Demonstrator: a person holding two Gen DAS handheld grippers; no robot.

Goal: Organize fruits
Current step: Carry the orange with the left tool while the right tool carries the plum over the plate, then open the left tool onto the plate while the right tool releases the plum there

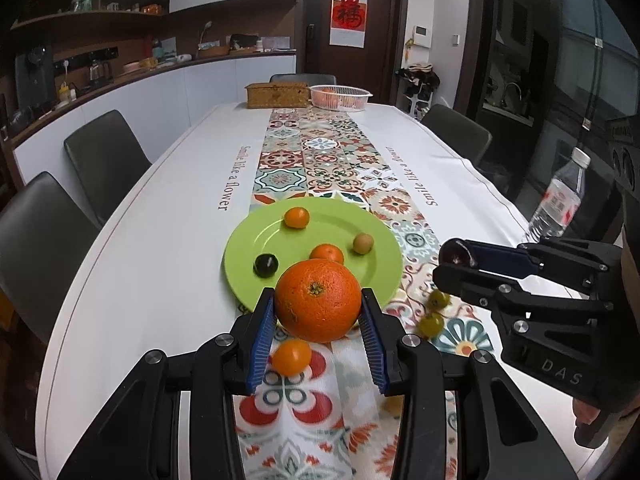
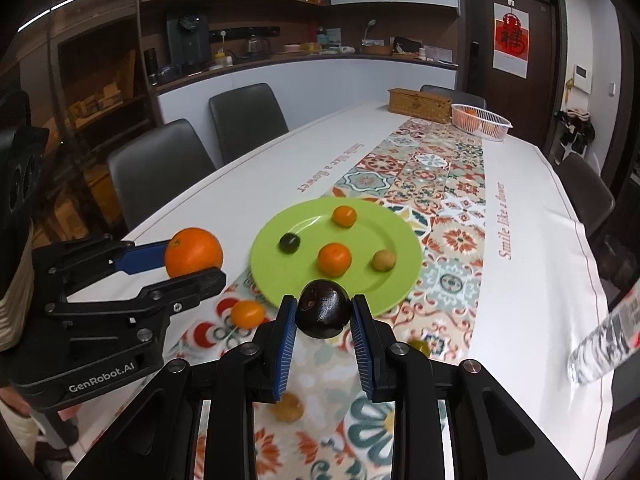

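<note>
Fruits are split three ways: some on the green plate (image 1: 240, 256), two in the grippers, a few loose on the table (image 1: 160, 208). Left gripper (image 1: 318, 308) is clamped on the large orange (image 1: 318, 300), blue pads (image 1: 262, 340) pressing both its sides, orange held above the near rim of the plate. Right gripper (image 2: 324, 314) is clamped on a dark plum (image 2: 324, 314), pads tight against it, also just over the near rim of the plate; in the left wrist view the plum shows as a dark red blob between the right gripper's fingertips (image 1: 456, 252). Plate sits on the patterned runner (image 1: 320, 152) along the table's middle, towards the near end. On the plate: small orange at the far side (image 1: 297, 217), second small orange near the centre (image 1: 327, 254), small dark fruit on the left (image 1: 265, 266), tan-brown fruit on the right (image 1: 363, 243). Loose on the runner, off the plate: small orange fruit under the left gripper (image 1: 291, 357), two yellow-green fruits (image 1: 432, 324) between plate and right gripper, blurred. Right wrist view also shows a blurred tan fruit (image 2: 286, 408) on the runner under the right gripper. Clear water bottle (image 1: 560, 200) stands near the table's right edge. Far end of the table: wicker box (image 1: 278, 95) and white basket (image 1: 340, 98) side by side, something orange in the basket.
</note>
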